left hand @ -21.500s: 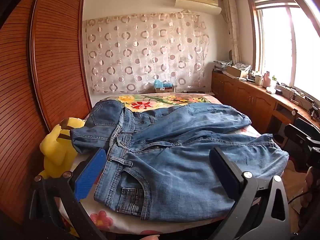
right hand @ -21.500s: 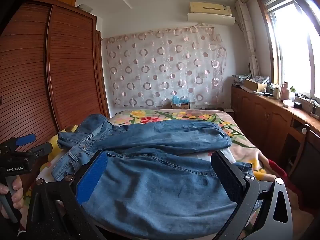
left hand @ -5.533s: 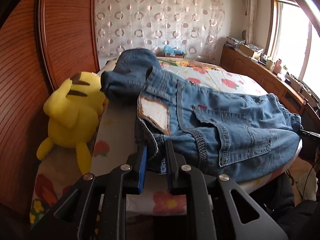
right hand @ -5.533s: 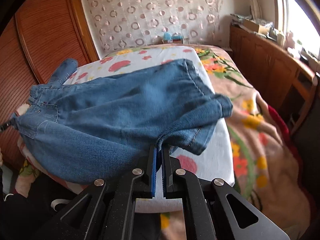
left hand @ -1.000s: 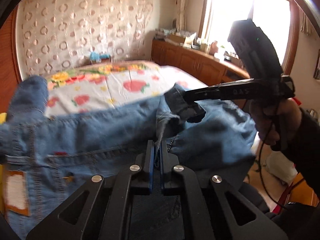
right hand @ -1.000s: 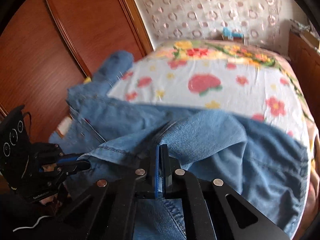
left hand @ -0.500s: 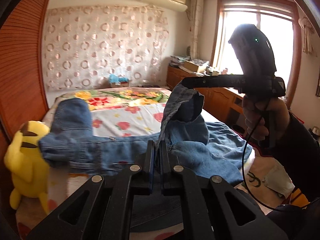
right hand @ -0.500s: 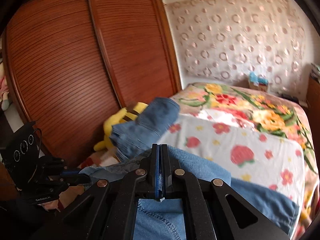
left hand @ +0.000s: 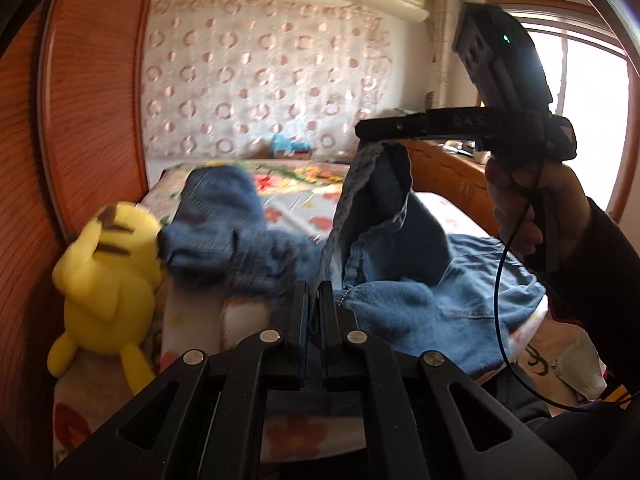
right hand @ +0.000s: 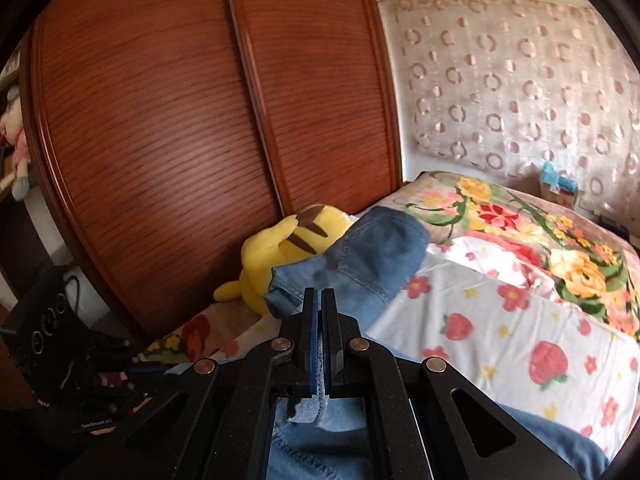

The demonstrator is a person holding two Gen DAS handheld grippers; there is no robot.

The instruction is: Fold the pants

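Now both grippers are up off the bed [left hand: 192, 320]: left gripper [left hand: 314, 292] and right gripper [right hand: 320, 300] each pinch the jeans [left hand: 400, 216] hem, lifted ahead versus a second ago, so the leg-to-waist fold looks underway.

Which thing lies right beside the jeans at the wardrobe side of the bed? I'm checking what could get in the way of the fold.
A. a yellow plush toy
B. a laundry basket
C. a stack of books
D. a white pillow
A: a yellow plush toy lies at the bed's edge against the wooden wardrobe, touching the bunched end of the jeans; the right wrist view shows the same.
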